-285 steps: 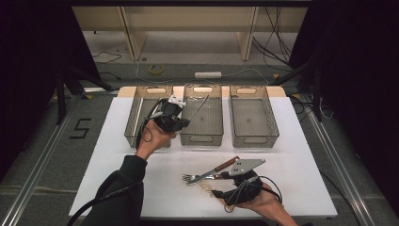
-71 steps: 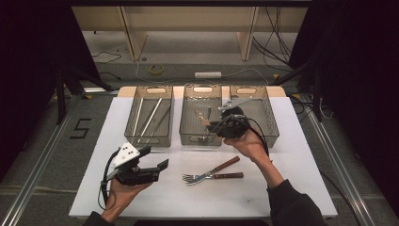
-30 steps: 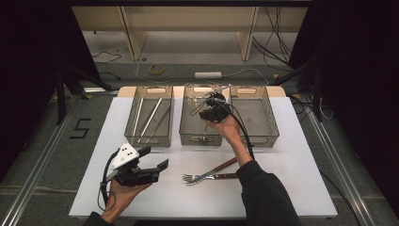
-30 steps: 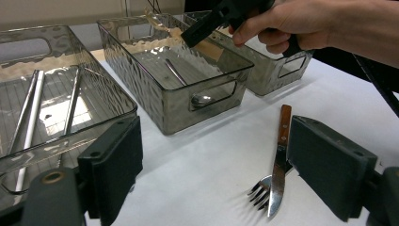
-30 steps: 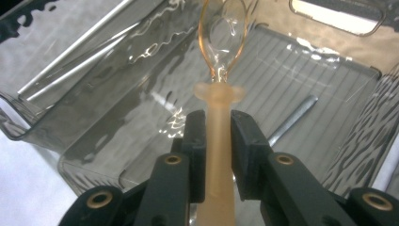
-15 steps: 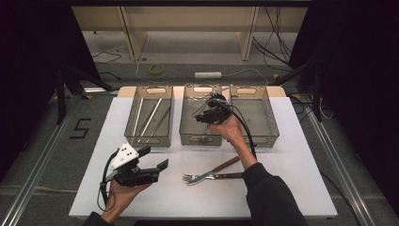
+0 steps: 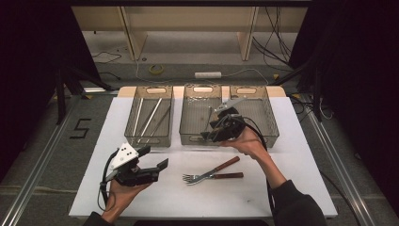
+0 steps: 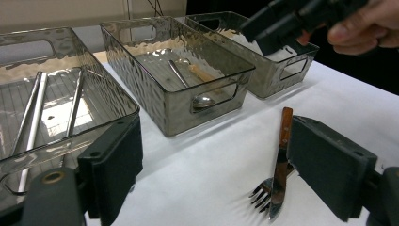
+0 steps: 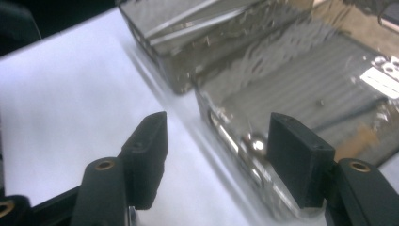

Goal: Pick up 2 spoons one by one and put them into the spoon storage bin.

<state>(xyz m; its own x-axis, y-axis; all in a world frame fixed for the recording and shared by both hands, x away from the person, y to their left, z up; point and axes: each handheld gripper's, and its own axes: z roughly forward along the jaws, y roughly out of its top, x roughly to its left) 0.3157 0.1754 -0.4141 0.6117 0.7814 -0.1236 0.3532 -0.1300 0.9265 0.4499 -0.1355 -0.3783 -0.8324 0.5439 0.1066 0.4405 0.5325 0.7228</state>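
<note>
Wooden-handled spoon [image 8: 195, 84] flat in the middle clear bin [image 8: 141, 44], bowl toward its near wall.

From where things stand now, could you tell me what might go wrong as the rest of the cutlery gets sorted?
1. The fork and the wooden-handled knife lie overlapping on the table; a grab at one may drag or flick the other.
2. The right gripper, jaws just opened and empty, hangs over the middle bin's front wall; a low pull back could clip the rim and shift it.
3. The cable trailing along the right forearm passes near the cutlery and might snag it.
</note>
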